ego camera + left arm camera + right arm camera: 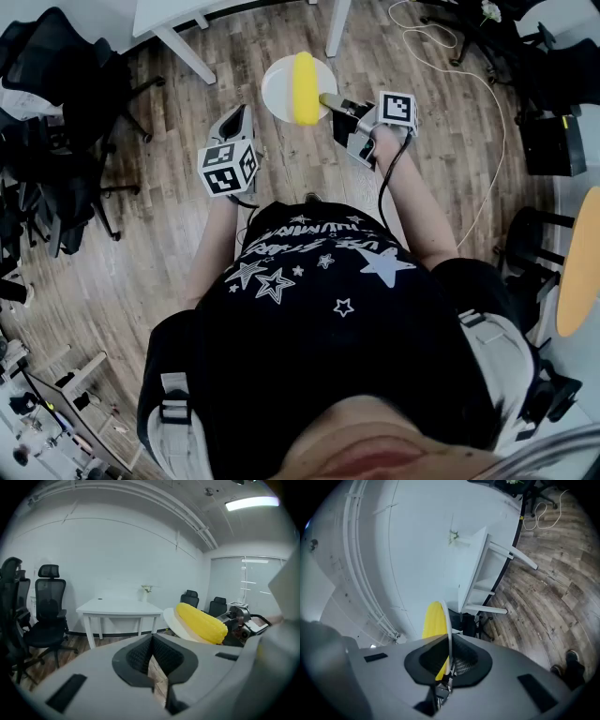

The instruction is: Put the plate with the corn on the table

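A white plate [279, 86] with a yellow corn cob [304, 87] on it hangs above the wood floor in front of me. My right gripper [330, 100] is shut on the plate's right rim. In the right gripper view the plate [448, 625] stands edge-on between the pads, with the corn [433, 620] on its left face. My left gripper [240, 117] is beside the plate at its left, apart from it, shut and holding nothing. From the left gripper view the corn [201, 623] and plate [174, 620] show at the right. A white table [178, 19] stands ahead.
Black office chairs [56, 84] crowd the left side, and more chairs [47, 602] stand beside the white table [119, 606]. A white cable [469, 66] loops over the floor at the upper right. A round tan tabletop [581, 262] juts in at the right edge.
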A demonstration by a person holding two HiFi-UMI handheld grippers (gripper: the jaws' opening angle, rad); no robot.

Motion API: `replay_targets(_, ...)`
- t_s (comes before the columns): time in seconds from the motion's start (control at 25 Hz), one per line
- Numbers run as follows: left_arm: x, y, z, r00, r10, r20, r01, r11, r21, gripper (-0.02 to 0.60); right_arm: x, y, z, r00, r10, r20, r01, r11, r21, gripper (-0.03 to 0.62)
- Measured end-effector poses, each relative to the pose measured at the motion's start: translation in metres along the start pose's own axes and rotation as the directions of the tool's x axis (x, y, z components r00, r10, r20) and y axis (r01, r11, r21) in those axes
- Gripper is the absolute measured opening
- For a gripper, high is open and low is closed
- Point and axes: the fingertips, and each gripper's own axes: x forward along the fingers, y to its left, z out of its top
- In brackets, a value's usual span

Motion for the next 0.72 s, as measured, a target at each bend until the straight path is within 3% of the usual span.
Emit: replay_targets(0.72,0.000,-0.009,-0.018,0.999,0.037,-0.034,-0.037,0.999,0.001,0.005,-0.010,-0.025,-0.010,0.997,-0.046,-0.054,0.049,0.997,0.054,0.017)
